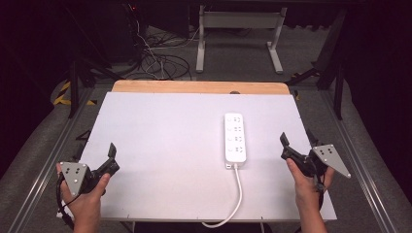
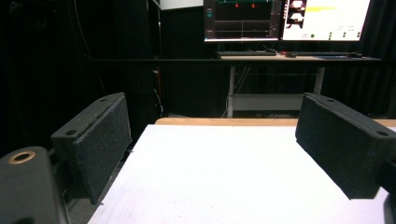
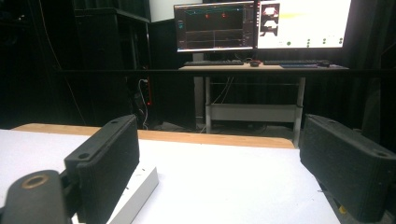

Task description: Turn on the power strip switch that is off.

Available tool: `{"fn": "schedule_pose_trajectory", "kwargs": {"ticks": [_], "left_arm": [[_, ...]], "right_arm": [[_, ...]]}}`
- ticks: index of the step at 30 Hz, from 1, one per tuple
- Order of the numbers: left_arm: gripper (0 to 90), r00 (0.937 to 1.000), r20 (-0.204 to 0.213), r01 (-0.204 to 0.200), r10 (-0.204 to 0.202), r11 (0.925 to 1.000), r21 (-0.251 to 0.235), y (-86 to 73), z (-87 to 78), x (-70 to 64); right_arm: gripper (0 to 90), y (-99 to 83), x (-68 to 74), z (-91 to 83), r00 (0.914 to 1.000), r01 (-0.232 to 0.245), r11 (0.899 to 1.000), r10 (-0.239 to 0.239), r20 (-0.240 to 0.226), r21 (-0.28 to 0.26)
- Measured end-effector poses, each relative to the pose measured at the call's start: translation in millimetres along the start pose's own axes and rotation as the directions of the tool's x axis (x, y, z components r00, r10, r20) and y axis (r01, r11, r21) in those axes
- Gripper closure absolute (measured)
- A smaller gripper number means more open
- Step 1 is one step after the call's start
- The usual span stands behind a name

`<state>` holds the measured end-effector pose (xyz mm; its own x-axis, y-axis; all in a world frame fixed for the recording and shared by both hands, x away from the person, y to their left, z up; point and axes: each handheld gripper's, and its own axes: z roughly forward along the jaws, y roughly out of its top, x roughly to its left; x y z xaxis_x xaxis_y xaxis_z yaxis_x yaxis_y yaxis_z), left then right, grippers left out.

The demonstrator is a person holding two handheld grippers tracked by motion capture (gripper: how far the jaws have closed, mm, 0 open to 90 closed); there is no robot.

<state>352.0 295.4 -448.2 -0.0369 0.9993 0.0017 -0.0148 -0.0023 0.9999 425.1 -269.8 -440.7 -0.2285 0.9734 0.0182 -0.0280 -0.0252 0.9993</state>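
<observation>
desk: white rectangular desk (image 1: 165,145) with a wooden far edge
strip: white four-outlet power strip (image 1: 234,137) flat, right of centre, white cable (image 1: 234,199) trailing off near edge
left gripper (image 1: 106,161): near-left corner, fingers (image 2: 98,140) spread, nothing held
right gripper (image 1: 297,147): just right of strip, fingers (image 3: 109,163) spread, nothing held

I see a white power strip (image 1: 235,137) lying flat on the white table (image 1: 160,145), right of centre (sockets facing up). Its white cable (image 1: 236,194) trails off the near edge.
</observation>
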Motion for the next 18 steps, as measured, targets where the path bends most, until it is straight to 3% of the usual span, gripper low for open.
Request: {"fn": "schedule_pose_trajectory", "kwargs": {"ticks": [18], "left_arm": [[10.9,1.0000,0.005,-0.002,0.002,1.0000,0.000,0.1,1.3,-1.1]], "right_arm": [[12.7,0.1,-1.2,-1.8,1.0000,0.000,1.000,0.000,0.005,-0.002]]}}
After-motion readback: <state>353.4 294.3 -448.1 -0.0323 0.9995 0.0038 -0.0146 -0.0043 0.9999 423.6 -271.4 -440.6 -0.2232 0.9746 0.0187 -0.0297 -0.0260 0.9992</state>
